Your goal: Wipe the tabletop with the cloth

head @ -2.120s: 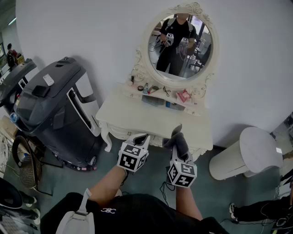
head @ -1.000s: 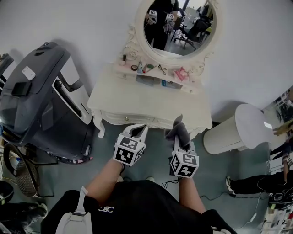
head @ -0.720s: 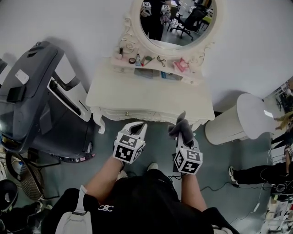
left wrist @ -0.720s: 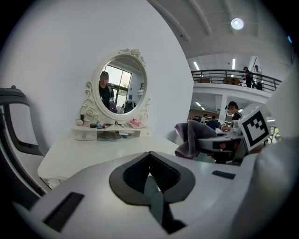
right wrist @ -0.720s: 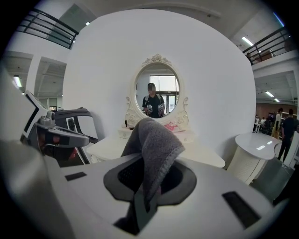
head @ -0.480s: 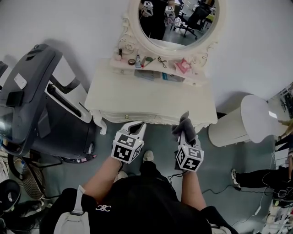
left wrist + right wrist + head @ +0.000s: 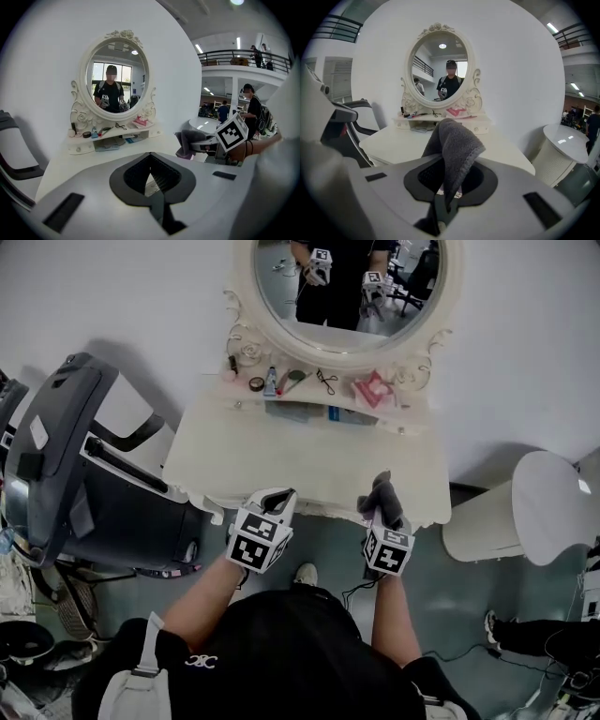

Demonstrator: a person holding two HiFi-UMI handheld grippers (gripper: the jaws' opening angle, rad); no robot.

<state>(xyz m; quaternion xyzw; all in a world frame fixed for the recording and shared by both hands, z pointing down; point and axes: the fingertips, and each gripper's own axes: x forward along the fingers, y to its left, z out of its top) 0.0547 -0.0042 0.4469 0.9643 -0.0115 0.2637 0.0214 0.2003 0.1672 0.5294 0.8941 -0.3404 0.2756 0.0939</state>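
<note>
The right tool (image 7: 380, 509) was clamped on the grey cloth (image 7: 382, 493). It pinched the cloth low between its jaws, so the free part stood up and flopped forward over the tips. Held that way, a loose fold sat ahead of the jaws, and I judged it would serve as the wiping pad once pressed down.

The left tool (image 7: 278, 497) had its jaws drawn together with nothing between them. It hung level with the right tool and a little to its left, probably idle because one tool is enough to wipe.

Both tools hovered at the near edge of the cream worktop (image 7: 300, 460). The bare surface stretched away ahead of the right tool's tips and somewhat below the cloth. From the right gripper view, cloth and worktop looked apart, not touching, so the wiping seemed not yet begun.

Farther ahead of the tools, past the bare surface, a low shelf (image 7: 323, 409) of small toiletries stood under an oval mirror (image 7: 342, 287). The stroke would likely need to stop short of them.
</note>
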